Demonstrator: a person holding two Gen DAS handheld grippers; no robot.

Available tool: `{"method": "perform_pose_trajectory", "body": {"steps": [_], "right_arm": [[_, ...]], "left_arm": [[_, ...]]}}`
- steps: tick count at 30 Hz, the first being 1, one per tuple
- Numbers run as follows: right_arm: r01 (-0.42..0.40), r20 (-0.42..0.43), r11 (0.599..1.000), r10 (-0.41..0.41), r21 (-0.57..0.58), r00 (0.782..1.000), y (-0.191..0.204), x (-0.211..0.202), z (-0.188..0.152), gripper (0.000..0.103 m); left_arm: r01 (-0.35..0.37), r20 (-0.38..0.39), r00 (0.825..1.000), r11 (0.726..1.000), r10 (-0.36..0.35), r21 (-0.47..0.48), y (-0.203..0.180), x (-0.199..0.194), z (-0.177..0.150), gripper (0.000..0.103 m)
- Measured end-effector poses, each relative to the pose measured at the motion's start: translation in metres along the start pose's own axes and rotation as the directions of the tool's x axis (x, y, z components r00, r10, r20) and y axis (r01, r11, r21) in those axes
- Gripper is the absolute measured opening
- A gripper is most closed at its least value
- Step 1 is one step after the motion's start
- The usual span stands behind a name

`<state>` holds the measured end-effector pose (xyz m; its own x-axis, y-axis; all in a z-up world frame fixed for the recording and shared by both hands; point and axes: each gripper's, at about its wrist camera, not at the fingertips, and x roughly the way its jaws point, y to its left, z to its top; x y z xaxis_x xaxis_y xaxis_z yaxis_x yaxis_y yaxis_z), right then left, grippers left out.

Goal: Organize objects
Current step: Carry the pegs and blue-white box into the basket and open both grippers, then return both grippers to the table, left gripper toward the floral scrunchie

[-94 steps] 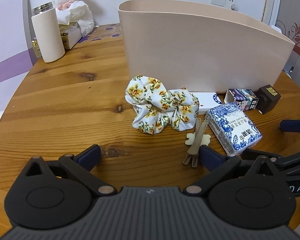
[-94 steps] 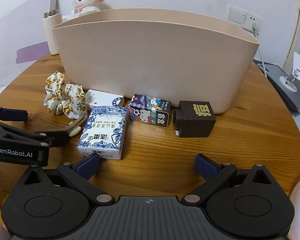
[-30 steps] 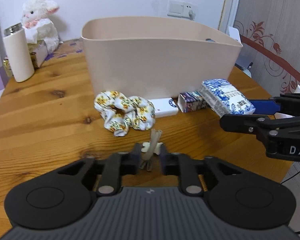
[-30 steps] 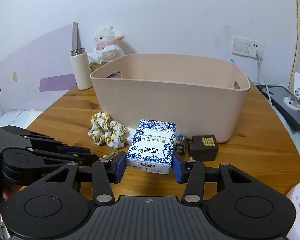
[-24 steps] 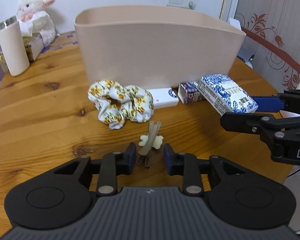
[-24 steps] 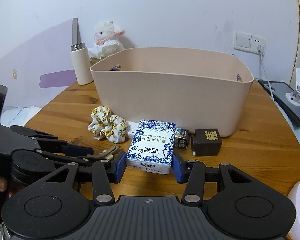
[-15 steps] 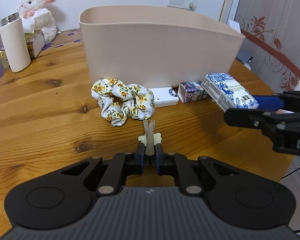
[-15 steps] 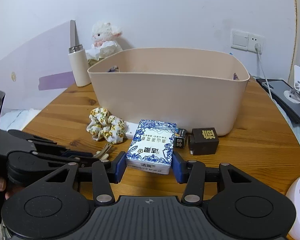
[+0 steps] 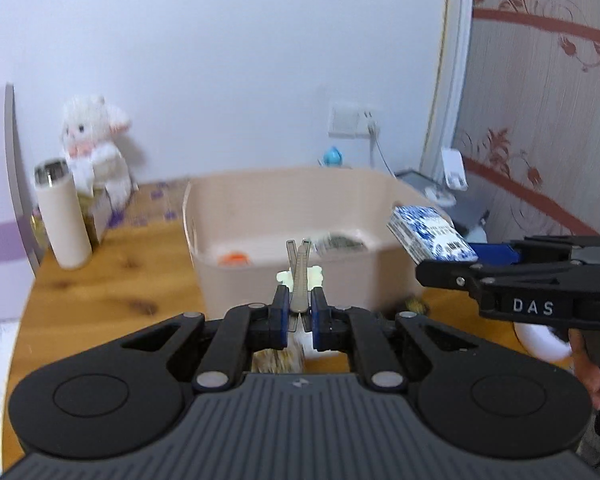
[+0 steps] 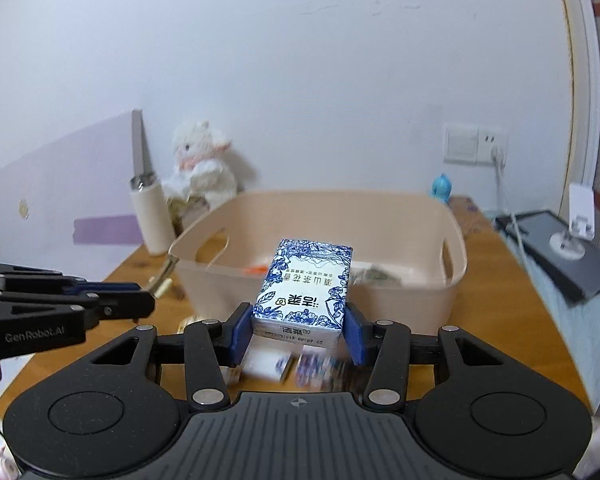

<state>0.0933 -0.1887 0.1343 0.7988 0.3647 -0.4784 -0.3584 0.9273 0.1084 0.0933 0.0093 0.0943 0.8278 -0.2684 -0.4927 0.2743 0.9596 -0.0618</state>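
Two loads aloft: your left gripper [image 9: 299, 314] pinches the hair clip [image 9: 299, 276], your right gripper [image 10: 299, 332] clamps the tissue pack [image 10: 305, 290]; clear the bin [image 10: 404, 208] rim before releasing.

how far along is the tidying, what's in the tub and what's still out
Partly done. The beige tub already holds a few items, including something orange; the rest is blurred. In hand: the left tool is shut on the hair clip and the right tool on the blue-patterned tissue pack, both lifted near the tub. Left: small boxes on the table in front of the tub.
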Motion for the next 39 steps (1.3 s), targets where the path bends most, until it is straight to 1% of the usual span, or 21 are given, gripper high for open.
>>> {"method": "perform_pose_trajectory", "body": {"steps": [5,8,10,14,18,21,22,23,24,25,26,27,28,29,30,31,32,33,35,37,39], "right_arm": [[0.044,0.03,0.999,-0.045,0.006,0.999,-0.012,0.018,0.026,0.045],[0.078,0.022,0.997,-0.078,0.008,0.997,-0.019,0.035,0.038,0.045],[0.094,0.003,0.996,-0.094,0.013,0.996,-0.025,0.049,0.043,0.045],[0.118,-0.058,0.993,-0.117,0.02,0.991,-0.034,0.08,0.043,0.045],[0.143,-0.126,0.99,-0.14,0.013,0.982,-0.04,0.105,0.037,0.045],[0.153,-0.16,0.988,-0.151,0.001,0.976,-0.041,0.116,0.035,0.045],[0.157,-0.166,0.988,-0.155,-0.002,0.974,-0.042,0.117,0.035,0.054],[0.164,-0.165,0.986,-0.163,-0.005,0.973,-0.042,0.117,0.036,0.054],[0.162,-0.16,0.987,-0.16,-0.003,0.974,-0.042,0.115,0.036,0.058],[0.159,-0.157,0.987,-0.157,0.001,0.975,-0.043,0.111,0.036,0.062],[0.157,-0.148,0.988,-0.154,0.005,0.977,-0.043,0.107,0.037,0.064],[0.157,-0.14,0.988,-0.155,0.005,0.978,-0.043,0.102,0.037,0.07],[0.16,-0.133,0.987,-0.158,0.003,0.978,-0.042,0.096,0.037,0.077],[0.165,-0.123,0.986,-0.163,0.0,0.979,-0.041,0.089,0.037,0.08],[0.167,-0.112,0.986,-0.166,-0.002,0.98,-0.041,0.083,0.036,0.087],[0.167,-0.105,0.986,-0.166,-0.001,0.98,-0.041,0.077,0.036,0.093],[0.166,-0.098,0.986,-0.165,0.001,0.981,-0.041,0.07,0.033,0.096],[0.158,-0.095,0.987,-0.157,0.005,0.983,-0.041,0.064,0.031,0.098],[0.139,-0.106,0.99,-0.137,0.015,0.985,-0.041,0.054,0.026,0.099],[0.132,-0.118,0.991,-0.128,0.019,0.985,-0.04,0.046,0.018,0.103],[0.138,-0.13,0.99,-0.135,0.014,0.982,-0.038,0.041,0.011,0.103]], "left_arm": [[-0.028,0.012,1.0,1.0,0.028,-0.011,0.001,0.029,0.031,0.012],[-0.052,-0.006,0.999,0.999,0.052,-0.005,0.002,0.058,0.045,0.012],[-0.067,-0.033,0.997,0.998,0.067,-0.009,0.002,0.078,0.051,0.012],[-0.095,-0.106,0.99,0.995,0.093,-0.011,0.003,0.116,0.049,0.012],[-0.112,-0.176,0.978,0.994,0.109,-0.005,0.003,0.143,0.039,0.012],[-0.119,-0.185,0.977,0.992,0.11,-0.038,0.007,0.148,0.035,0.014],[-0.116,-0.192,0.976,0.992,0.106,-0.044,0.009,0.148,0.035,0.015],[-0.115,-0.194,0.976,0.992,0.103,-0.05,0.01,0.146,0.036,0.024],[-0.115,-0.193,0.976,0.992,0.103,-0.05,0.009,0.143,0.036,0.033],[-0.111,-0.174,0.979,0.993,0.103,-0.038,0.008,0.136,0.036,0.049],[-0.119,-0.154,0.981,0.992,0.114,-0.027,0.006,0.128,0.036,0.066],[-0.138,-0.126,0.983,0.99,0.135,-0.017,0.004,0.119,0.035,0.074],[-0.153,-0.097,0.984,0.988,0.152,-0.007,0.002,0.11,0.034,0.082],[-0.166,-0.069,0.984,0.986,0.166,0.002,0.001,0.102,0.032,0.086],[-0.17,-0.048,0.984,0.985,0.17,0.012,0.0,0.092,0.03,0.088],[-0.169,-0.044,0.984,0.985,0.17,0.018,-0.001,0.085,0.028,0.093],[-0.166,-0.054,0.985,0.986,0.167,0.019,0.0,0.078,0.025,0.094],[-0.161,-0.066,0.985,0.987,0.162,0.015,0.0,0.073,0.023,0.094],[-0.149,-0.083,0.985,0.989,0.148,-0.002,0.001,0.062,0.014,0.094],[-0.14,-0.076,0.987,0.99,0.138,-0.016,0.002,0.053,0.003,0.094],[-0.147,-0.083,0.986,0.989,0.145,-0.018,0.002,0.05,-0.01,0.094]]}}
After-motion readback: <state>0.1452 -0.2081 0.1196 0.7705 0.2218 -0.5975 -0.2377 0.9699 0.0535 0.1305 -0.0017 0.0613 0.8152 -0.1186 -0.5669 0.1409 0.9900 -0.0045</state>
